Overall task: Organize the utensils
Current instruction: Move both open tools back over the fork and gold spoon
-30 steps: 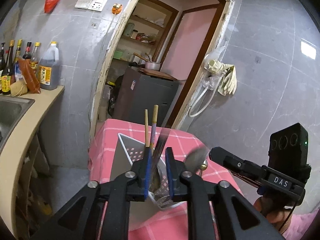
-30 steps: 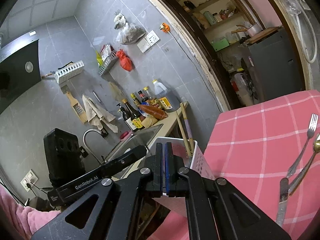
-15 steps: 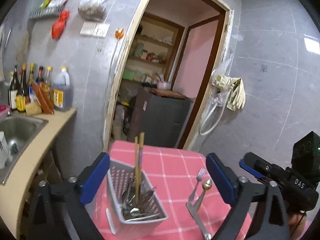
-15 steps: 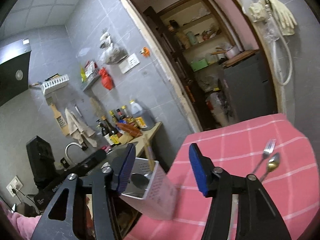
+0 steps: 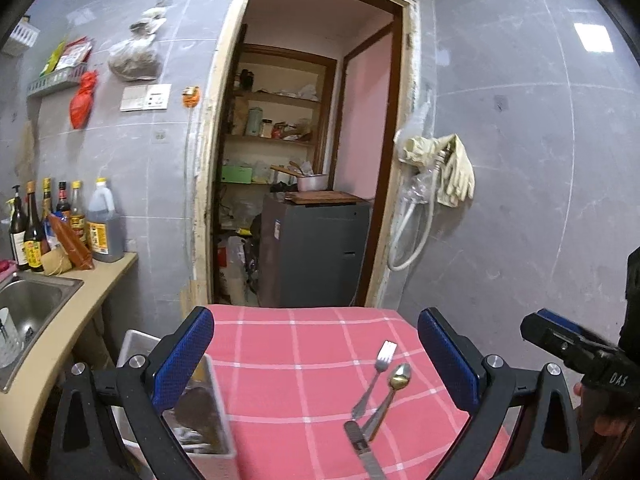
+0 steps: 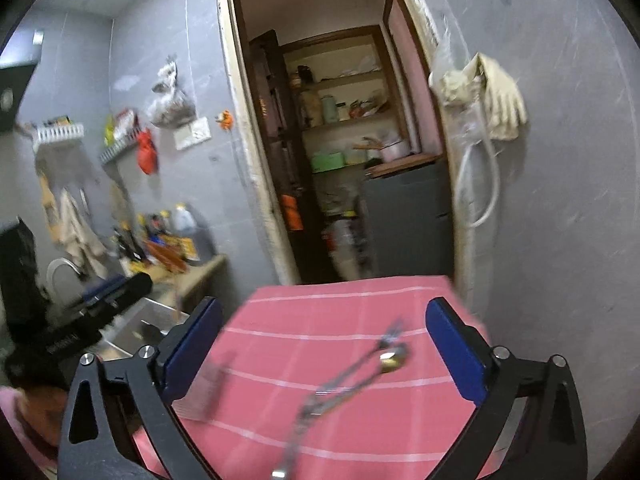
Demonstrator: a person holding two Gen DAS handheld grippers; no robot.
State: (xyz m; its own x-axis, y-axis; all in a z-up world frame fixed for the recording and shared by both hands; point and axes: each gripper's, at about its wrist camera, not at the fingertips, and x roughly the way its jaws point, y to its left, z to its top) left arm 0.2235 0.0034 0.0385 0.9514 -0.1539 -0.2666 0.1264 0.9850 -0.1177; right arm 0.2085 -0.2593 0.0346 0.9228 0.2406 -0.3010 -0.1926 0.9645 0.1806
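A fork [image 5: 378,376], a gold-bowled spoon [image 5: 396,384] and a knife [image 5: 366,452] lie together on the pink checked tablecloth [image 5: 300,360], right of centre. The white utensil basket [image 5: 132,344] stands at the table's left edge, partly hidden behind my left finger. My left gripper [image 5: 315,316] is wide open above the cloth and holds nothing. My right gripper [image 6: 324,306] has its jaws opening wide, with nothing between them. Its view is blurred, showing the fork and spoon [image 6: 360,364] ahead and the basket [image 6: 202,390] at lower left. Each gripper appears at the edge of the other's view.
On the left, a counter holds a steel sink [image 5: 32,304] and several bottles [image 5: 60,224]. Beyond the table's far edge, a doorway shows a dark cabinet [image 5: 316,248] and shelves. Gloves and a hose [image 5: 448,168] hang on the right wall.
Both grippers went from shut to wide open. The left let go of the utensils in the basket. Both pulled back and rose, so the loose fork, spoon and knife now lie ahead.
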